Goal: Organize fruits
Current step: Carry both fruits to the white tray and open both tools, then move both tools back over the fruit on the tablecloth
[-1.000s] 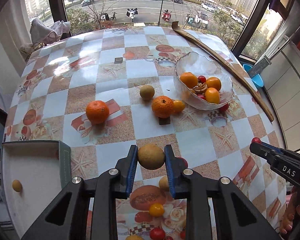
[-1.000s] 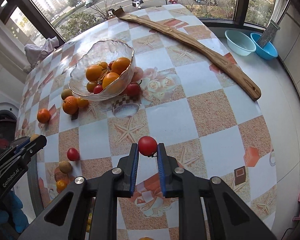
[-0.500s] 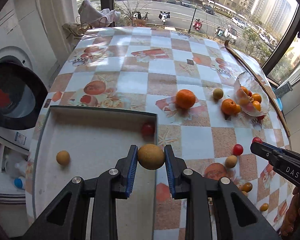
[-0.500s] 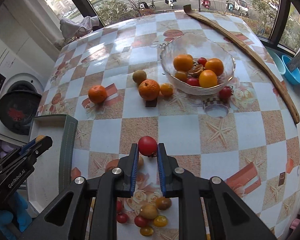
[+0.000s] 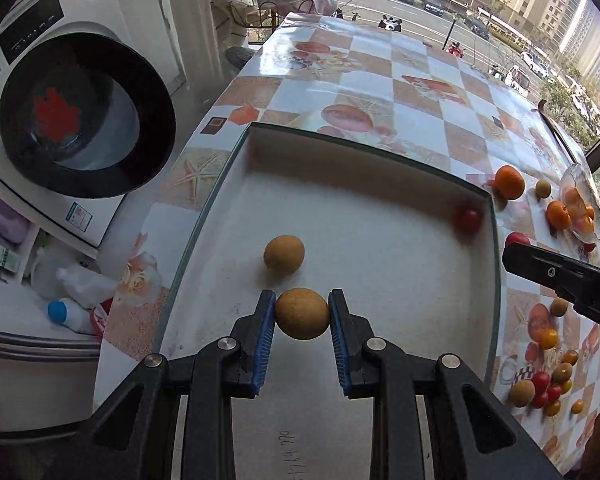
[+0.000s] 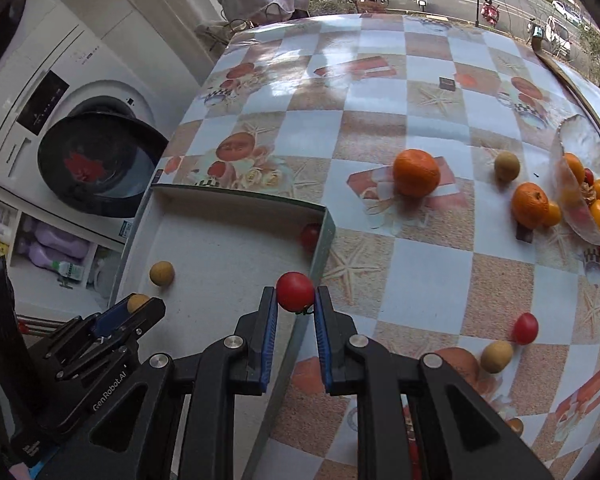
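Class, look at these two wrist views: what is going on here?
A person sorts fruit with two handheld grippers. The left gripper holds a brown longan-like fruit over the white tray; the right gripper holds a cherry tomato by its edge. The tray already holds one of each.

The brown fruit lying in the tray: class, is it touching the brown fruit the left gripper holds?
Apart. The left wrist view shows bare tray floor between lying fruit and held fruit.

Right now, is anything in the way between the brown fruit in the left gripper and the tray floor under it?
Nothing visible. The left gripper holds the brown fruit over bare tray floor. The loose brown fruit lies just beyond it, and the red tomato sits in the far right corner.
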### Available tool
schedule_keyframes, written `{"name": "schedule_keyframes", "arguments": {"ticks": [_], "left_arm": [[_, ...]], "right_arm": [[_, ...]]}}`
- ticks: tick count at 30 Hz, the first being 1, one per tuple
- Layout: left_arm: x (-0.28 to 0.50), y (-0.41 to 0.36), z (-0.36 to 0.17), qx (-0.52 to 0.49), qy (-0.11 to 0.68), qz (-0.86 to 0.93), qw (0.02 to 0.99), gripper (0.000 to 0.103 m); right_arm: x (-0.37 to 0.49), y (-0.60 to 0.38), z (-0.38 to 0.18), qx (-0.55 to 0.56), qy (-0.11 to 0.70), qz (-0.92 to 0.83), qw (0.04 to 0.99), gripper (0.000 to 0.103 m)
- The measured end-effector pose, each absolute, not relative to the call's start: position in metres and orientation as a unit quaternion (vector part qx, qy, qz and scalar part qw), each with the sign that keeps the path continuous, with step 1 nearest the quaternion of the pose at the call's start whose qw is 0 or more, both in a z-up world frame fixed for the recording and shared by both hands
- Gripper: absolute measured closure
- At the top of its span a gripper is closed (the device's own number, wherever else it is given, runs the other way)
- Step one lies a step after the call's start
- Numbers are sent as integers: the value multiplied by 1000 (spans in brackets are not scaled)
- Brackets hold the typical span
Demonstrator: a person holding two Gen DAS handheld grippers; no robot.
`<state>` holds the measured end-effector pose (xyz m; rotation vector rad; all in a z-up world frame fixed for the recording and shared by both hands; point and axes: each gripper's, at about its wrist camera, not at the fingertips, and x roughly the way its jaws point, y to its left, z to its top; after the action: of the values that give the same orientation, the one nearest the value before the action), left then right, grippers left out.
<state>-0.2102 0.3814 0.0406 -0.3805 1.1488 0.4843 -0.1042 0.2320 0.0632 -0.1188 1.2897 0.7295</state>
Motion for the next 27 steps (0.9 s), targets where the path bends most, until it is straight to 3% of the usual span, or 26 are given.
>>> {"name": "schedule_keyframes", "arguments": {"ticks": [17,19,20,21,22,23,27], "left_arm": [[-216,393,17,-157,552,228,787,74],[-216,392,17,-149,554,232,786,57],[-216,391,19,-142,550,239,787,28],[-218,390,22,-134,538,245,795,22],[-219,388,25,-128,532,243,801,22],[-219,387,26,-119,533,243,802,22],[-217,386,24,-112,544,238,797,22]], "right_arm": [[-112,300,16,-134,614,326,706,82],[-112,302,13,-138,619,326,701,82],[-111,304,13,-139,618,326,702,80],[-110,305,12,-139,618,327,701,74],[-110,306,12,-139,618,327,701,69],[-109,305,13,-138,617,327,702,56],[-109,302,21,-120,609,339,707,35]]}}
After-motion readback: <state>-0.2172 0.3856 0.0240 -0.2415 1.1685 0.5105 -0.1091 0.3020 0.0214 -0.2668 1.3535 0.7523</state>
